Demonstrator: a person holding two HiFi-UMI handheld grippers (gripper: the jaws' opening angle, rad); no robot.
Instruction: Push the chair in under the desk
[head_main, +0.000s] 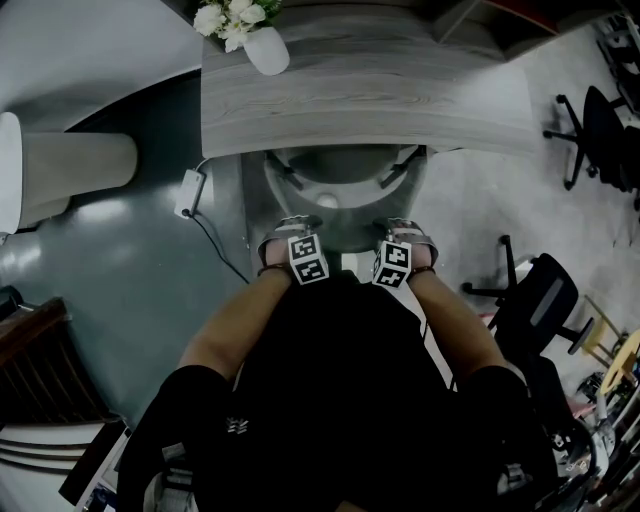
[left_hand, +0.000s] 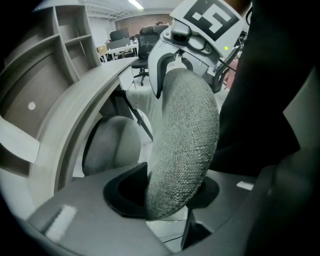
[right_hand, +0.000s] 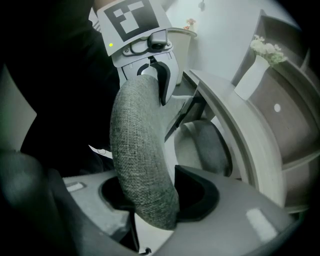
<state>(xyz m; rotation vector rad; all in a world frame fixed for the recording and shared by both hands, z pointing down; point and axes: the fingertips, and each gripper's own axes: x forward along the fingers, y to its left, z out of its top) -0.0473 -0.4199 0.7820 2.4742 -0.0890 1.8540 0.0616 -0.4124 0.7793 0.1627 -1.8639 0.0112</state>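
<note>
The chair (head_main: 338, 188) stands with its seat already partly under the tabletop (head_main: 400, 110), and its backrest (left_hand: 185, 140) is just in front of me, clear of the desk edge. I have the padded top rim of that backrest in both tools. The left gripper (left_hand: 170, 205) has its jaws clenched on the grey fabric, and the right gripper (right_hand: 150, 210) is clamped on the same rim a little way along. Both point steeply down.

By my reckoning the push is mostly done, with only the last of the slide left. To finish it well I should drive both hands forward evenly, so the chair runs straight into the opening rather than swinging a corner into the desk leg. I should also keep the force level, not downward, so the backrest doesn't tip. The vase (head_main: 265, 48) stands near the tabletop's far left corner, so a hard bump against the desk is worth avoiding. A white adapter (head_main: 190, 192) and its cable lie on the floor to the left, near the chair's path.
</note>
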